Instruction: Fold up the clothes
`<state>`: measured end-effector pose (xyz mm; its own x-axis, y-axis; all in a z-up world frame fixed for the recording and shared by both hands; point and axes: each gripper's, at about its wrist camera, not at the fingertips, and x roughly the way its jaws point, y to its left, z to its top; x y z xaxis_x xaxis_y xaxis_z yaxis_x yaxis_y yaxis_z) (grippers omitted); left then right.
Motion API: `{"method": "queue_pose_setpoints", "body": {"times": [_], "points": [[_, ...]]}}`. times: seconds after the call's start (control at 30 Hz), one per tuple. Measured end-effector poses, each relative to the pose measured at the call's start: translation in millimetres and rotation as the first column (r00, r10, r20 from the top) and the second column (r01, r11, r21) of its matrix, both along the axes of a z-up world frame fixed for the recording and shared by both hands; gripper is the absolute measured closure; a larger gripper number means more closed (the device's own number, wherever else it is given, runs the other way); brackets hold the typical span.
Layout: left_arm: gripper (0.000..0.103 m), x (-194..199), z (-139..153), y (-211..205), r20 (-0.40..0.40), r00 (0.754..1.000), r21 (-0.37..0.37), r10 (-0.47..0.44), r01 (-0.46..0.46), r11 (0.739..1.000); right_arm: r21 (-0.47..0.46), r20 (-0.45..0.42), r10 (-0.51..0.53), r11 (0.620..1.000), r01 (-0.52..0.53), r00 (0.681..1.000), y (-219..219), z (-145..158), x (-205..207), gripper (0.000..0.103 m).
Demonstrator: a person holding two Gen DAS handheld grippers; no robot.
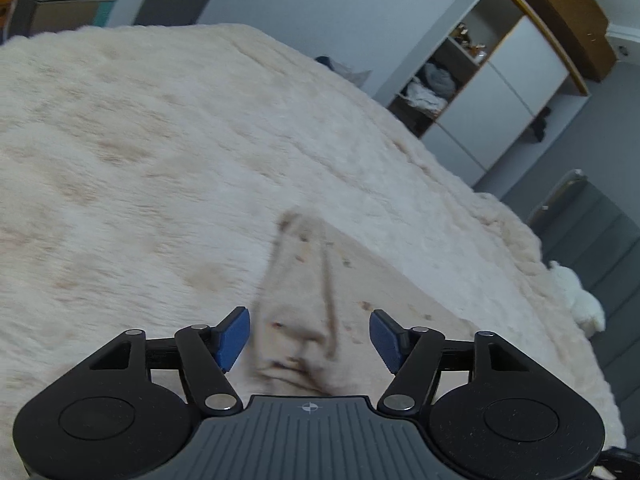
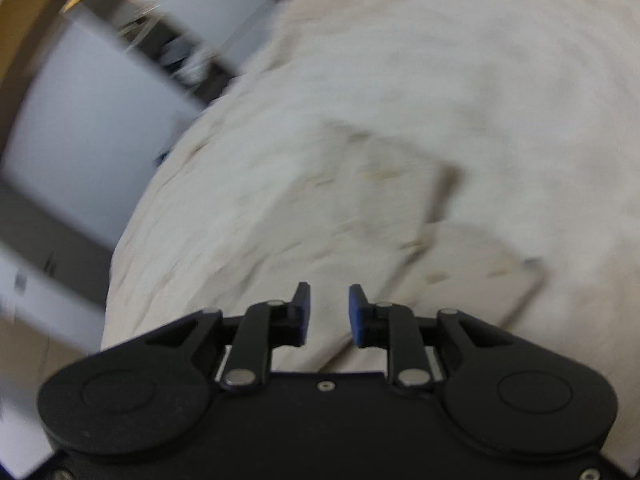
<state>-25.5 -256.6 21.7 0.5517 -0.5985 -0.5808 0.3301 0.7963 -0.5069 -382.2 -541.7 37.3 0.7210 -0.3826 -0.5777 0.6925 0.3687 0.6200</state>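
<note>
The pale beige printed garment with dark trim (image 1: 320, 300) lies low centre on the fluffy cream blanket (image 1: 140, 140). The left gripper (image 1: 310, 338) gapes wide, the right gripper (image 2: 329, 312) narrowly, both empty; a hasty pinch may snag blanket.

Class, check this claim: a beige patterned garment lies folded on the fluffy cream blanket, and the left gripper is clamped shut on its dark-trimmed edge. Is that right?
Not quite. The left gripper is open: in the left wrist view its blue pads stand apart on either side of the beige patterned garment, not pressing it. The garment does lie on the fluffy cream blanket.
</note>
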Motion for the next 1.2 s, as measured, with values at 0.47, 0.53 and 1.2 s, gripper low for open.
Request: {"method": "queue_pose_setpoints", "body": {"times": [0.47, 0.53, 1.2], "points": [[0.033, -2.1, -9.4, 40.0, -0.058, 0.998, 0.156, -0.017, 0.026, 0.987, -0.32, -0.341, 0.458, 0.765, -0.56, 0.821, 206.3, 5.4, 163.9, 0.068], [0.033, -3.7, -9.7, 41.5, -0.052, 0.998, 0.176, -0.026, 0.035, 0.984, -0.424, -0.446, 0.348, 0.729, -0.537, 0.825, 219.4, 0.6, 166.7, 0.068], [0.031, 18.7, -5.1, 59.8, -0.106, 0.991, 0.082, 0.077, -0.068, 0.994, -0.496, -0.53, 0.177, 0.729, -0.472, 0.829, 224.4, -1.0, 164.7, 0.047]]}}
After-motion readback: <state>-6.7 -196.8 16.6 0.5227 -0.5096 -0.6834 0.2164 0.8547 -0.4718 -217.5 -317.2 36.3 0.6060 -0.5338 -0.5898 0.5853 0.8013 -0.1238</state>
